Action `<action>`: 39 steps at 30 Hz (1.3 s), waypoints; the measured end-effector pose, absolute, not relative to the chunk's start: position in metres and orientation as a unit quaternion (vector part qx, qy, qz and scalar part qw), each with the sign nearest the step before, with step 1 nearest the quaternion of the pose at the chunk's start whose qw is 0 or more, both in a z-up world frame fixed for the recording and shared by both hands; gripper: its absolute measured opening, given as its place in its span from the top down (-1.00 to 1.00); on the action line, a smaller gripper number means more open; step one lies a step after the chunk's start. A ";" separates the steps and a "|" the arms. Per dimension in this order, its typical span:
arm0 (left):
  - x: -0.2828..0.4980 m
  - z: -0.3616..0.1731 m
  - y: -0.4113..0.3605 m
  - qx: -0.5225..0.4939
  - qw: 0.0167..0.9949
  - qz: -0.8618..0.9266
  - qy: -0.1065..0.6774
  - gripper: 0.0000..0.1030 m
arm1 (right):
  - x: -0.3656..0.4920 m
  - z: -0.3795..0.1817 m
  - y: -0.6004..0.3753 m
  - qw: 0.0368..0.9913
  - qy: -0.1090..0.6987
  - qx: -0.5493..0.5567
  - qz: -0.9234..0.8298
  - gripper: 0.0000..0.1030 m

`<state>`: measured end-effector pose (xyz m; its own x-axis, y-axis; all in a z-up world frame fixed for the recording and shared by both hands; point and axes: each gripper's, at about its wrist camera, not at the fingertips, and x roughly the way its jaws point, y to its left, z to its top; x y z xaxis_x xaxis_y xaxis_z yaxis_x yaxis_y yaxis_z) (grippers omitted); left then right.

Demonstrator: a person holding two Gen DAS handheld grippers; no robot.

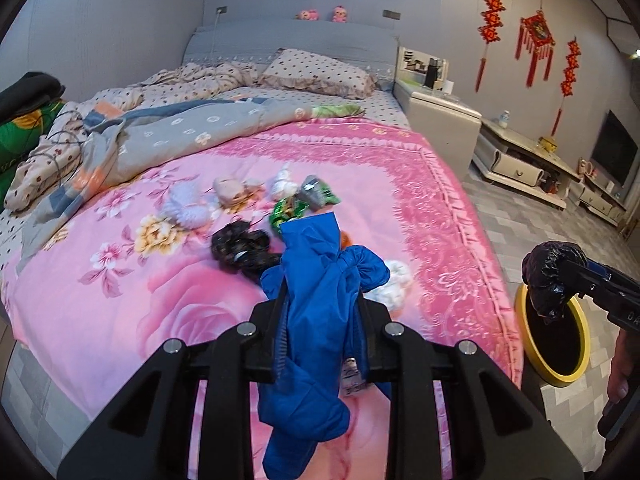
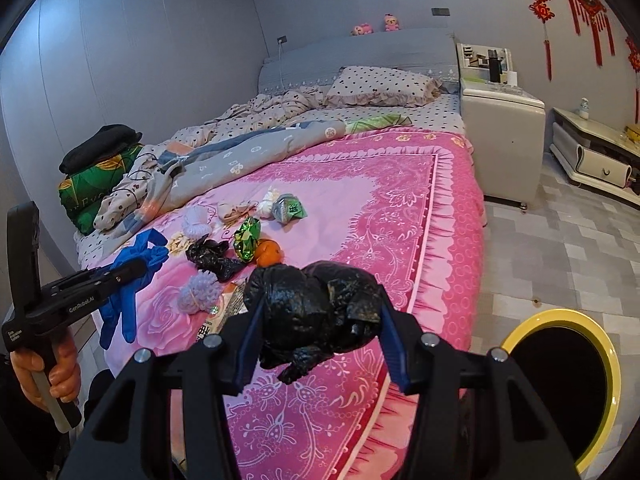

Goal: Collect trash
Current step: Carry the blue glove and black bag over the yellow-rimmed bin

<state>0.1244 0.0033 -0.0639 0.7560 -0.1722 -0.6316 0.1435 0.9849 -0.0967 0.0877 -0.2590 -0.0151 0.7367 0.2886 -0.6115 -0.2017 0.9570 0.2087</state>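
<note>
My left gripper (image 1: 320,304) is shut on a knotted blue plastic bag (image 1: 316,304) and holds it above the pink bedspread (image 1: 160,288). My right gripper (image 2: 320,312) is shut on a crumpled black plastic bag (image 2: 316,312), near the bed's right edge, beside the yellow-rimmed bin (image 2: 560,384). In the left wrist view the black bag (image 1: 548,276) hangs over the bin (image 1: 552,344). Loose trash lies mid-bed: another black bag (image 2: 210,258), a green wrapper (image 2: 247,238), an orange (image 2: 269,252), a grey-green packet (image 2: 288,208), white tissue wads (image 2: 200,290) and a flat packet (image 2: 224,312).
Rumpled quilts and a pillow (image 2: 380,86) lie at the bed's head. A green bundle (image 2: 96,184) sits on the far left side. A nightstand (image 2: 502,128) and a low cabinet (image 2: 592,152) stand to the right on the tiled floor (image 2: 560,248).
</note>
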 end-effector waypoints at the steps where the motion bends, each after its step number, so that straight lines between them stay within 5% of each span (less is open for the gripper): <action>1: 0.125 -0.062 -0.003 -0.018 0.937 -0.088 0.336 0.52 | 0.085 -0.013 -0.265 0.931 0.335 0.067 0.127 0.06; 39: 0.152 -0.049 -0.295 0.040 0.871 -0.348 0.343 0.49 | 0.023 -0.014 -0.472 0.934 0.289 0.179 -0.106 0.06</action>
